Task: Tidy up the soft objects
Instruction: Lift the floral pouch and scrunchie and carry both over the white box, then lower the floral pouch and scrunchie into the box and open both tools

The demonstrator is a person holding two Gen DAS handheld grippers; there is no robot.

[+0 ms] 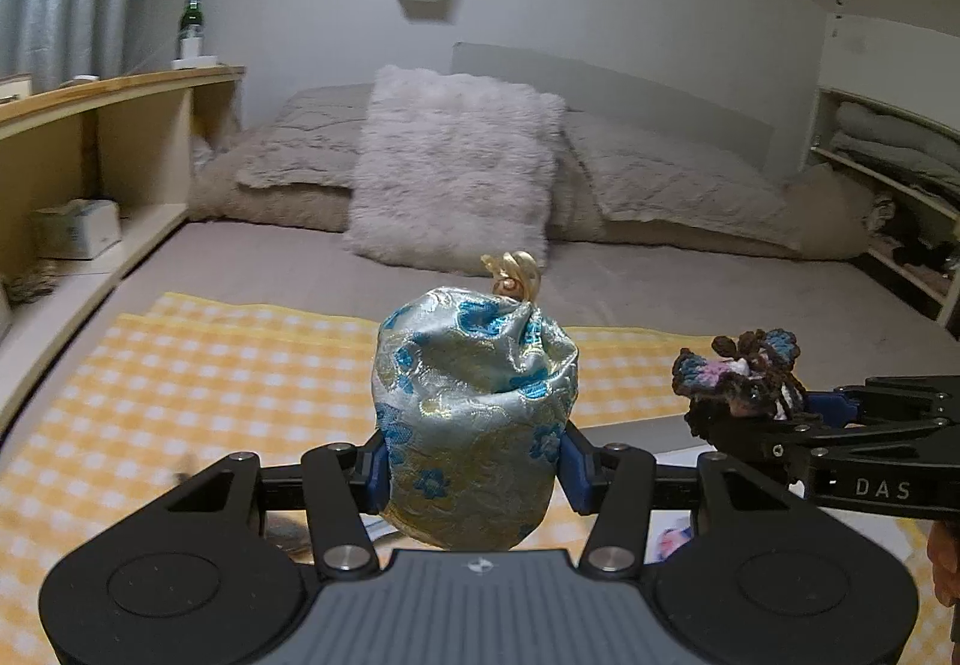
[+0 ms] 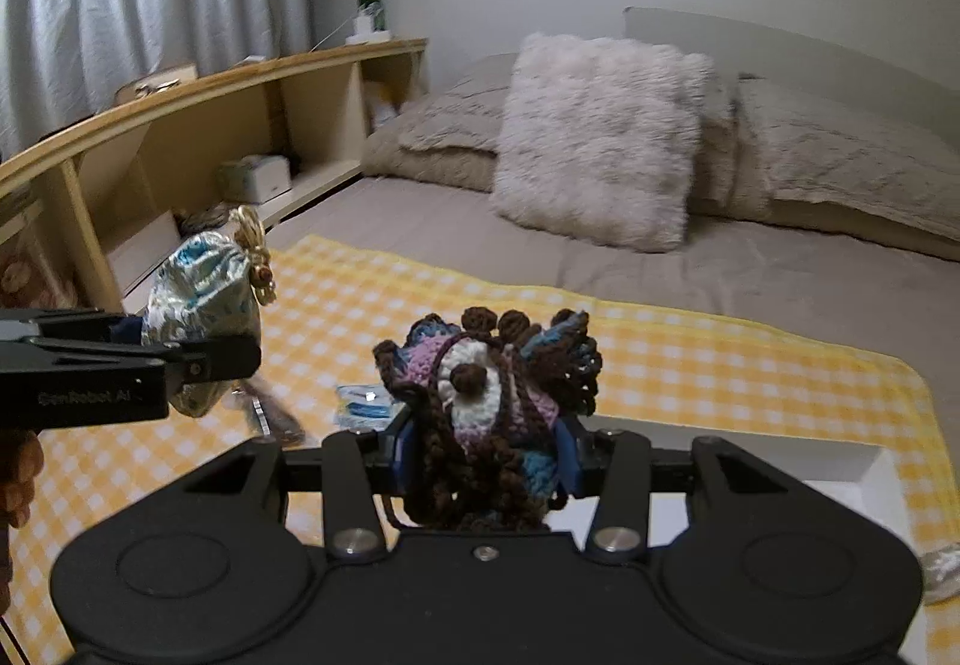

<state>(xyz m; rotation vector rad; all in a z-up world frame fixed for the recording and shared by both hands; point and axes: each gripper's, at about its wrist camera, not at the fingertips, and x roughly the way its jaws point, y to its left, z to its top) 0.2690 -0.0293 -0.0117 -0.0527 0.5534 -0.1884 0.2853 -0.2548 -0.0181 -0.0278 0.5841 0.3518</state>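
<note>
My left gripper (image 1: 474, 464) is shut on a pale blue brocade pouch (image 1: 474, 413) with blue flowers and a gold cord knot on top, held upright above the yellow checked cloth (image 1: 198, 377). In the right wrist view the same pouch (image 2: 201, 293) hangs at the left, clamped in the left gripper (image 2: 198, 359). My right gripper (image 2: 483, 455) is shut on a brown, purple and blue crocheted toy (image 2: 486, 395), lifted over the cloth (image 2: 690, 365). From the left wrist view that toy (image 1: 741, 380) and the right gripper (image 1: 750, 413) show at the right.
A fluffy cushion (image 1: 456, 167) leans on beige pillows at the head of the bed. A wooden shelf (image 1: 90, 125) with a green bottle (image 1: 192, 20) runs along the left. A white tray (image 2: 780, 479) and a small blue-white packet (image 2: 363, 404) lie on the cloth.
</note>
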